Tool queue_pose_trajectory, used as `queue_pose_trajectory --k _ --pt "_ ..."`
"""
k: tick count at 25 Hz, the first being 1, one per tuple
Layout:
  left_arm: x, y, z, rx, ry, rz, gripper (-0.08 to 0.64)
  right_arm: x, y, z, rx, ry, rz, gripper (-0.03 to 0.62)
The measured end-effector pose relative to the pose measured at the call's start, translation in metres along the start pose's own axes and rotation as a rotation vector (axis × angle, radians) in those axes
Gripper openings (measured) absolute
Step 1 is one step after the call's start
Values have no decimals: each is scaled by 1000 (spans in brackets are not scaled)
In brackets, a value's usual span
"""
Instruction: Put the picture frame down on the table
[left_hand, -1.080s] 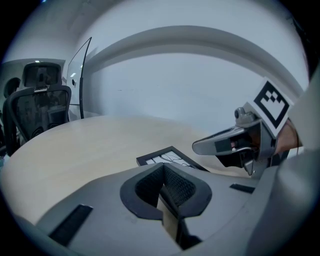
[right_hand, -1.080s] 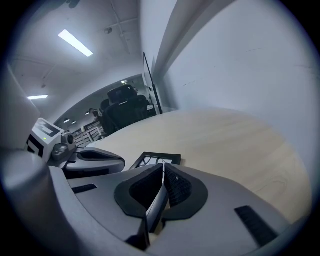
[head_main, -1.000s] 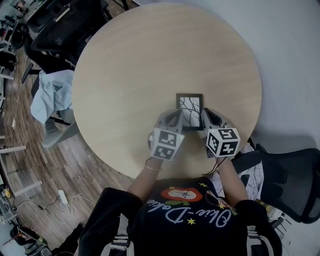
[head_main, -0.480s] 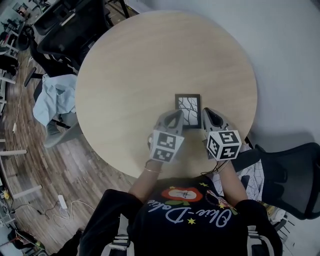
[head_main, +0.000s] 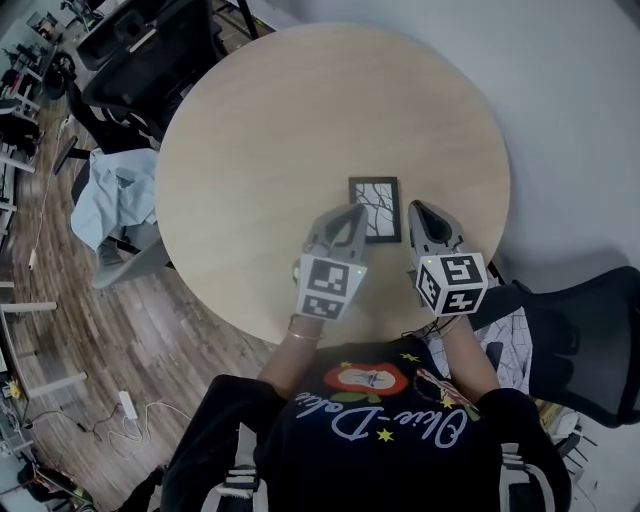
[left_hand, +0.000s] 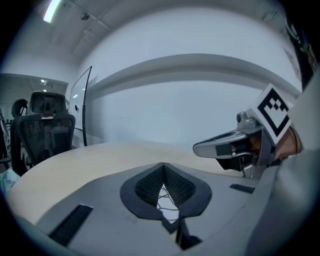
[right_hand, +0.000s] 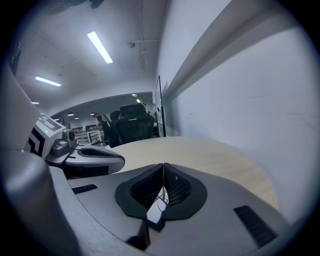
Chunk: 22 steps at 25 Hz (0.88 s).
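Clearly both tools were pinched shut and empty. The left tool (head_main: 350, 214) had its ribbed pads meeting at the tips, and the right tool (head_main: 417, 208) was closed the same way, with nothing caught in either. Through the slit below each pair of pads I could see a scrap of white picture with dark branching lines.

Between the two tools lay the picture frame (head_main: 374, 209), black-bordered and flat on the round tabletop (head_main: 300, 120). It sat close to the edge nearest the person and a little right of the middle. From above, the left tool's tip overlapped the frame's left side, though whether it touched I could not tell. The right tool's tip stood just off the frame's right side.

A black office chair (head_main: 590, 350) stood by the tabletop's right edge. A light blue cloth (head_main: 115, 195) hung over a seat at the left edge.
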<state>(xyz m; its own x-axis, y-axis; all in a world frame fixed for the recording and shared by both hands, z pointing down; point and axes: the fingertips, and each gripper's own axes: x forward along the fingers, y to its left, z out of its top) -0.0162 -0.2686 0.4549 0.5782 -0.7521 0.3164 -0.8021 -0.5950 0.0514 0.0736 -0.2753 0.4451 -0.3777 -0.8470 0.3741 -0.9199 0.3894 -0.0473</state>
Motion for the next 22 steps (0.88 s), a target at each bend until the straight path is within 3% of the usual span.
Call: queue_pose_trajectory --k 7,22 --pt "-9 -8 6 11 -20 -2 2 -12 8 12 -53 -37 3 0" --pt "-14 -19 18 32 -56 -20 2 -22 10 20 -59 -59 -2 0"
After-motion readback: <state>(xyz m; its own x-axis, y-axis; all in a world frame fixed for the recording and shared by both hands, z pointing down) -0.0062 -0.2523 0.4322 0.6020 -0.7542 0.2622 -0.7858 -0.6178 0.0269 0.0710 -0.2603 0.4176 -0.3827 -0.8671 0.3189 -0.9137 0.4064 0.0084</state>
